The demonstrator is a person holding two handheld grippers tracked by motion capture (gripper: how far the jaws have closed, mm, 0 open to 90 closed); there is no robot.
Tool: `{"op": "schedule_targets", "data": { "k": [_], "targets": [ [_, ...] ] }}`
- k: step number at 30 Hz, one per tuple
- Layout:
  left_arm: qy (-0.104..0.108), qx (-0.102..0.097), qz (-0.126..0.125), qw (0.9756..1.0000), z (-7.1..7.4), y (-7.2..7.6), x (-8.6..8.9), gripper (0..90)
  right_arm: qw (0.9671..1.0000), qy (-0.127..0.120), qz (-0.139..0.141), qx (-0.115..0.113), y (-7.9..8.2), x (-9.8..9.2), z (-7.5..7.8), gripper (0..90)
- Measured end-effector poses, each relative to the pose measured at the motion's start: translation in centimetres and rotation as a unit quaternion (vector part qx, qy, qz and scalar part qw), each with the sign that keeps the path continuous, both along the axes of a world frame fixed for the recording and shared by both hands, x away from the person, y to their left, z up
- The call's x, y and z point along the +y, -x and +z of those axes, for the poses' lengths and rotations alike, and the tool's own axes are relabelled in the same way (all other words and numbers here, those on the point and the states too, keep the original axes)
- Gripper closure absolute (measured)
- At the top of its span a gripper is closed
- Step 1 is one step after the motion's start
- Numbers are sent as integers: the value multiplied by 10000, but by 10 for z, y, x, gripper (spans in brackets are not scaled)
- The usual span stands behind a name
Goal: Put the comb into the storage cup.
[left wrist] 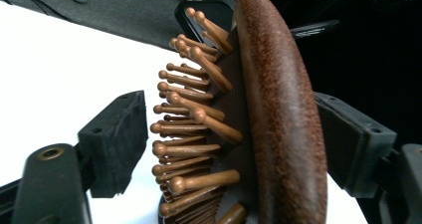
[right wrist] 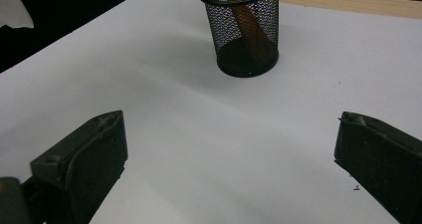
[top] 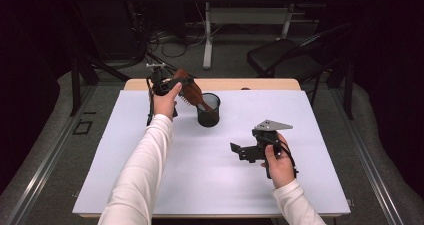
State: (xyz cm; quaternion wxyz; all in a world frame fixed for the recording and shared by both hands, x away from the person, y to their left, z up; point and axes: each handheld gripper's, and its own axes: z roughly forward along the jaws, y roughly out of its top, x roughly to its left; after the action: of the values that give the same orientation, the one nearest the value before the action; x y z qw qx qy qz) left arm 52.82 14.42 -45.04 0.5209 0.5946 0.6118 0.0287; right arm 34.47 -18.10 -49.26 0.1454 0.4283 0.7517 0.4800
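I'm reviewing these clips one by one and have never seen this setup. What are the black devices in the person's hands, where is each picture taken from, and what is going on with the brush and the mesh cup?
A person sits at a white-topped table with a hand-held black two-jaw tool in each hand. The high view looks down from above the person; the other two pictures come from cameras riding on each tool, looking along its jaws.

The left tool is at the brown wooden paddle hairbrush, whose handle stands in the black wire-mesh cup. In the left gripper view the brush head sits between the jaws: its smooth back lies at one pad, while the other pad stands clear of the bristle tips, so the brush is not clamped.

The right tool is held over the bare table nearer the person, its jaws wide open with nothing between them; its camera shows the cup with the brush handle leaning inside.
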Motion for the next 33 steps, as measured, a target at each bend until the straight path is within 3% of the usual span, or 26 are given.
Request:
{"op": "schedule_targets", "data": {
  "k": [8, 11, 17, 33],
  "targets": [
    [-129, -20, 92, 9999, 1, 1, -2, 151, 10000, 16, 8, -7, 0, 0, 0, 0],
    [-56, -18, 105, 9999, 2, 2, -2, 144, 10000, 13, 6, -4, 0, 0, 0, 0],
    [-61, -128, -32, 9999, 5, 3, -1, 4, 10000, 15, 6, -10, 0, 0, 0, 0],
    [-122, -156, 87, 9998, 8, 4, 3, 4, 10000, 39, 27, -7, 0, 1, 0, 0]
  ]
}}
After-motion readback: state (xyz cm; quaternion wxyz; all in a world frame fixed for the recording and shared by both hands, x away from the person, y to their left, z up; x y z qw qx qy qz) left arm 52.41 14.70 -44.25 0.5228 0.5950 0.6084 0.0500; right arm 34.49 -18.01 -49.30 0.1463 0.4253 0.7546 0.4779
